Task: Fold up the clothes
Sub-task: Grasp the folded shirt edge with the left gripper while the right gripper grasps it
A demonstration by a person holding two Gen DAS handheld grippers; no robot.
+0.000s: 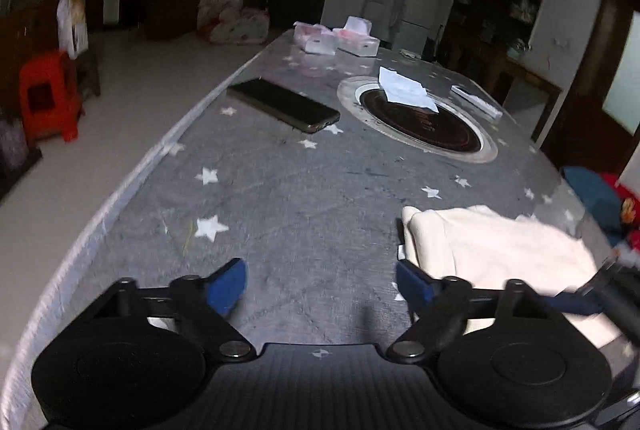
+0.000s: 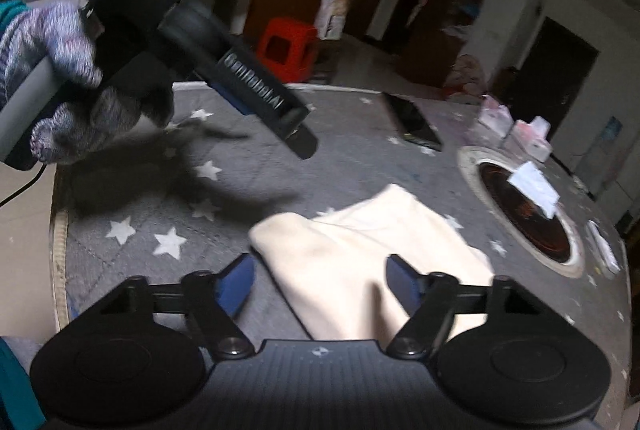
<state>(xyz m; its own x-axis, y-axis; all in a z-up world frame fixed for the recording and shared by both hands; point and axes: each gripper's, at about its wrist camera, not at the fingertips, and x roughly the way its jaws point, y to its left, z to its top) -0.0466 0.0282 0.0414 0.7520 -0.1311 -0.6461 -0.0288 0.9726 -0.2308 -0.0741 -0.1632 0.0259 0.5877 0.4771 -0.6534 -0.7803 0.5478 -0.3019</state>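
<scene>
2 hand-held grippers hang with fingers spread wide over a grey, star-printed table (image 1: 280, 198), neither one holding anything, as a cream garment (image 2: 360, 254) lies in a compact bundle near the table's front edge. The right gripper (image 2: 320, 284) is poised directly above the near part of that cloth, its blue pads on either side of the fabric but apart from it, while the left gripper (image 1: 320, 284) hovers over bare tabletop with the garment (image 1: 492, 250) just to its right. From the right wrist view, the left tool is seen raised well above the table in a gloved left hand (image 2: 60, 86), casting a dark shadow on the cover. Farther back sit a dark phone (image 1: 284, 104), a round inset burner (image 1: 418, 118) with a slip of white paper (image 1: 404, 90) on it, and 2 pale tissue packs (image 1: 336, 38). The garment appears already doubled over, so the work looks to be between folds or close to done; which cannot be told for certain. A further fold would call for the right gripper to drop, close on a free edge and carry it across, with the left coming in to pin or lift the opposite side.
</scene>
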